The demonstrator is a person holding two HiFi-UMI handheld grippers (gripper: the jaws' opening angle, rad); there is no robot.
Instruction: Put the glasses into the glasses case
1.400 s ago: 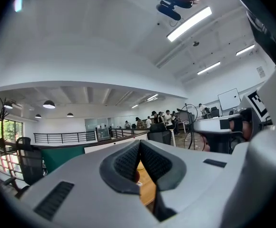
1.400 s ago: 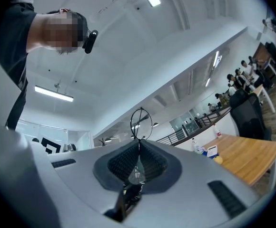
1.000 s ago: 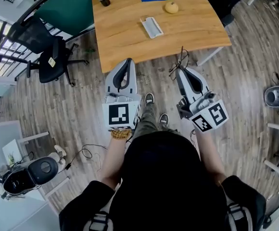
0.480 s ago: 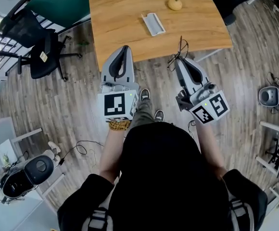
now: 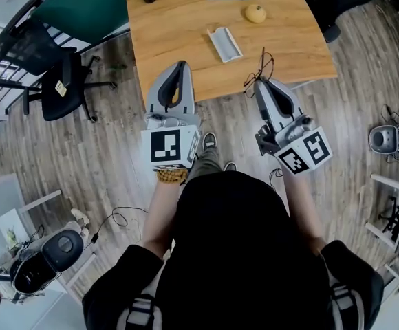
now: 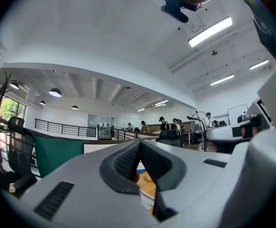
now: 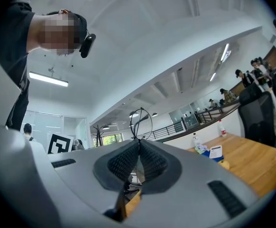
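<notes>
Holding glasses (image 5: 253, 80) pinched in right gripper (image 5: 262, 82) jaws, centre frame, over the surface (image 5: 179, 26) edge; case (image 5: 225, 44) just up-left, long axis slanting toward those jaws. Left gripper (image 5: 180, 65) jaws together, empty.

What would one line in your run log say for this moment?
right tool: shut on glasses | left tool: shut, empty | glasses case: on table, glasses not yet inside
</notes>
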